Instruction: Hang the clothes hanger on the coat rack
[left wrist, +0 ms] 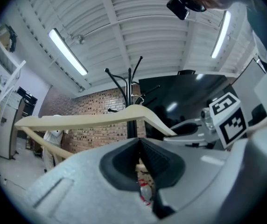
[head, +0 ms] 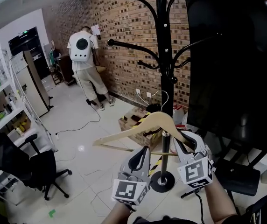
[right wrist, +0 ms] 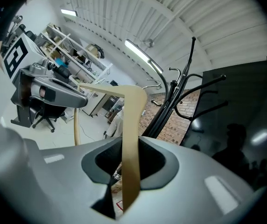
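One arched wooden hanger [head: 158, 118] faces a black tubular rack [head: 164, 55].

Nothing here can really be read. In the head view, the cube [head: 129, 190] on the left gripper [head: 142, 153] is at six o'clock and its twin is on the right gripper [head: 184, 143] at five o'clock. Both bear only black-and-white square patterns, no letters or digits. At ten o'clock, far across the room, a small green sign [head: 25, 31] glows, too small to make out. White sheets [head: 95, 29] on the brick wall [head: 124, 31] at eleven o'clock are likewise illegible. A red-and-white label [left wrist: 145, 193] at six o'clock in the left gripper view is blurred.
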{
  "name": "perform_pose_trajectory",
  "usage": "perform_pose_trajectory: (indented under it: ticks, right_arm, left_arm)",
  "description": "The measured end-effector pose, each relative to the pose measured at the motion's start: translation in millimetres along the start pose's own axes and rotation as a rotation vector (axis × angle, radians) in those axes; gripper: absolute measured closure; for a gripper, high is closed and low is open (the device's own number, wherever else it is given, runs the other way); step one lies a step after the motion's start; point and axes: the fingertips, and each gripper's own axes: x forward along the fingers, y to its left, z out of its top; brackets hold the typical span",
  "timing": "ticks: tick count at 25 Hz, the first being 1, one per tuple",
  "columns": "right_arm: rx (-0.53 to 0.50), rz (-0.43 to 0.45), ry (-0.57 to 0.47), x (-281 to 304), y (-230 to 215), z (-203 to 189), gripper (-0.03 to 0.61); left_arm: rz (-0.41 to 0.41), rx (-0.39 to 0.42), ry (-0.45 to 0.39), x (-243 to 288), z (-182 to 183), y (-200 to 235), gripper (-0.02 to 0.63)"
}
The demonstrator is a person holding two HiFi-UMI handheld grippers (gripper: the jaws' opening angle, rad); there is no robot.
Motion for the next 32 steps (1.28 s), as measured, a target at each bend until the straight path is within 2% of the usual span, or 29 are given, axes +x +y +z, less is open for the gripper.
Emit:
perform_pose_trajectory:
  ticks: [5, 11, 16, 26, 32]
  right_arm:
    - [0.017, -0.103, 0.041, 11, -7, 10, 0.486]
    - [-0.039, -0.221, 0.107, 29, -21, 39, 0.486]
    - [-0.052, -0.300, 0.144, 37, -41, 58, 0.485]
    - [-0.036, -0.377, 0.205, 51, -68, 93, 0.486]
    - [-0.029, -0.410, 0.247, 64, -77, 109, 0.486]
  left_arm:
    - [-0.081, -0.006, 0.002, 7, 3, 25, 0.609]
    - [-0.170, 0.016, -0.019, 20, 12, 60, 0.609]
    - [-0.204, 0.010, -0.048, 36, 23, 76, 0.609]
    - [-0.277, -0.012, -0.087, 60, 41, 83, 0.609]
    - [-0.280, -0.027, -0.102, 65, 51, 94, 0.609]
